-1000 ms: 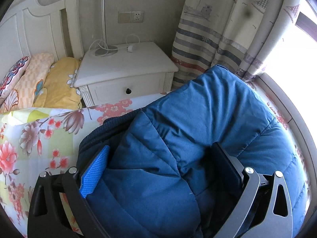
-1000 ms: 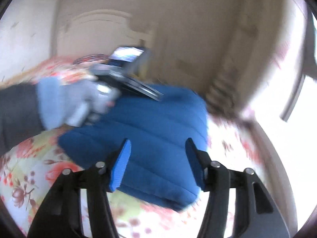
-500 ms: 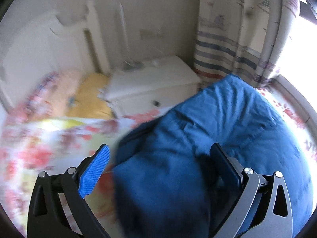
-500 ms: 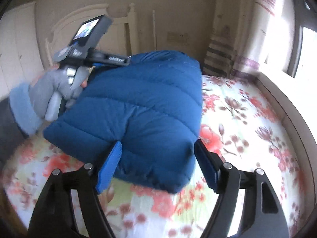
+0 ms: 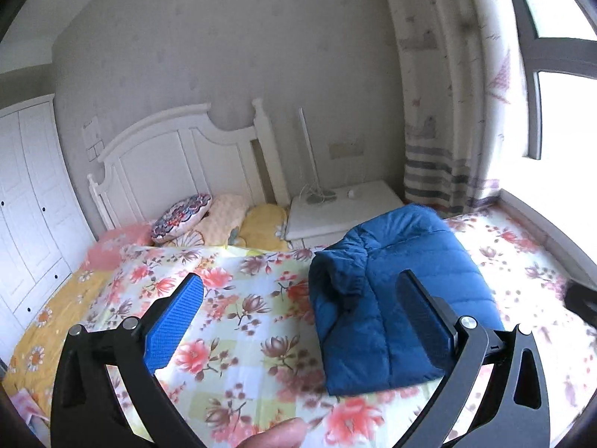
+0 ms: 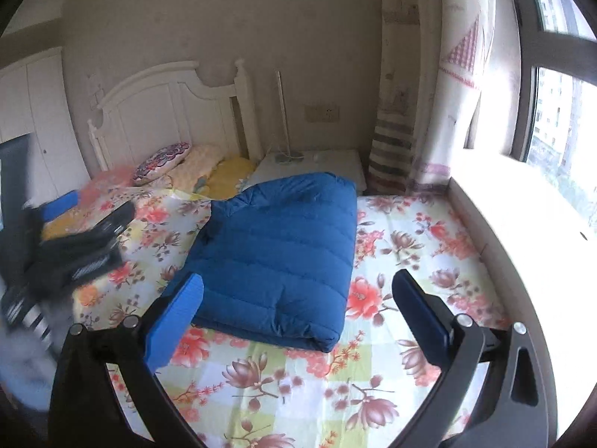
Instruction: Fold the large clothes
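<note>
A blue padded jacket [image 6: 283, 254] lies folded into a thick rectangle on the floral bedspread [image 6: 410, 246]. It also shows in the left wrist view [image 5: 395, 298], its collar end bunched at the far left. My left gripper [image 5: 298, 321] is open and empty, raised above the bed, near the jacket's left side. My right gripper [image 6: 298, 321] is open and empty, raised above the jacket's near edge. The left gripper also appears, blurred, at the left of the right wrist view [image 6: 86, 239].
Pillows [image 5: 224, 220] lie against the white headboard [image 5: 179, 156]. A white nightstand [image 5: 343, 212] with a lamp stands behind the jacket. A curtain [image 6: 418, 112] and window ledge [image 6: 522, 224] run along the right. White wardrobe doors [image 5: 26, 205] stand at left.
Both grippers have let go of the jacket and pulled back and up from it. The jacket now lies folded on the bed.
</note>
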